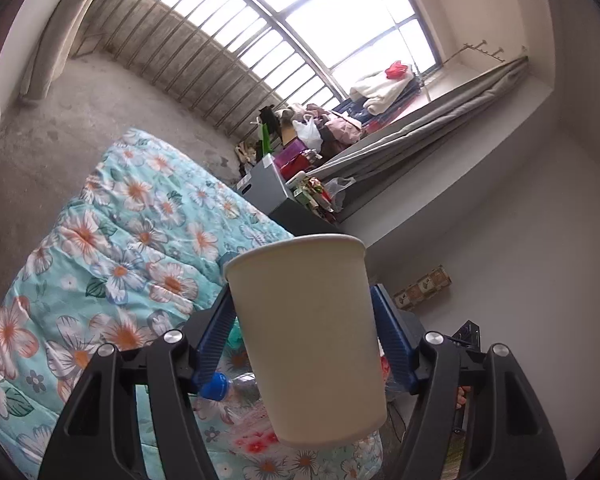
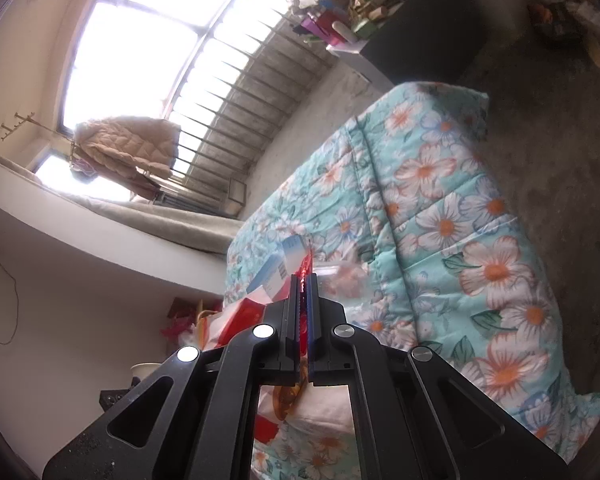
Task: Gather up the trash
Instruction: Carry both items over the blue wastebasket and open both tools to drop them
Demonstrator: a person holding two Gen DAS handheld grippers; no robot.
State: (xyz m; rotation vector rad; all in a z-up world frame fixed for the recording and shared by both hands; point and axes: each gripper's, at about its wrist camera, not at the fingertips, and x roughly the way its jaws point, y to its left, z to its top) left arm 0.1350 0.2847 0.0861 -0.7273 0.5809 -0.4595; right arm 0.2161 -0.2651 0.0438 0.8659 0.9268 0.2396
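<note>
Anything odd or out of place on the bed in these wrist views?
Yes: a clear plastic bottle with a blue cap lies on its side on the floral quilt, litter not yet collected. The left gripper holds a white paper cup tilted.

Floral quilt [image 1: 112,248] — plastic bottle [image 1: 236,390] atop

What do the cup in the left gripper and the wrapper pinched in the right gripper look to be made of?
Cup: probably paper, matte cream, with a rolled rim and no gloss; any inner lining can't be seen. Wrapper: likely thin plastic film, glossy red and white with a blue-and-white printed part, creased and catching light between the shut jaws of the right gripper. The left gripper clamps the cup's sides.
</note>
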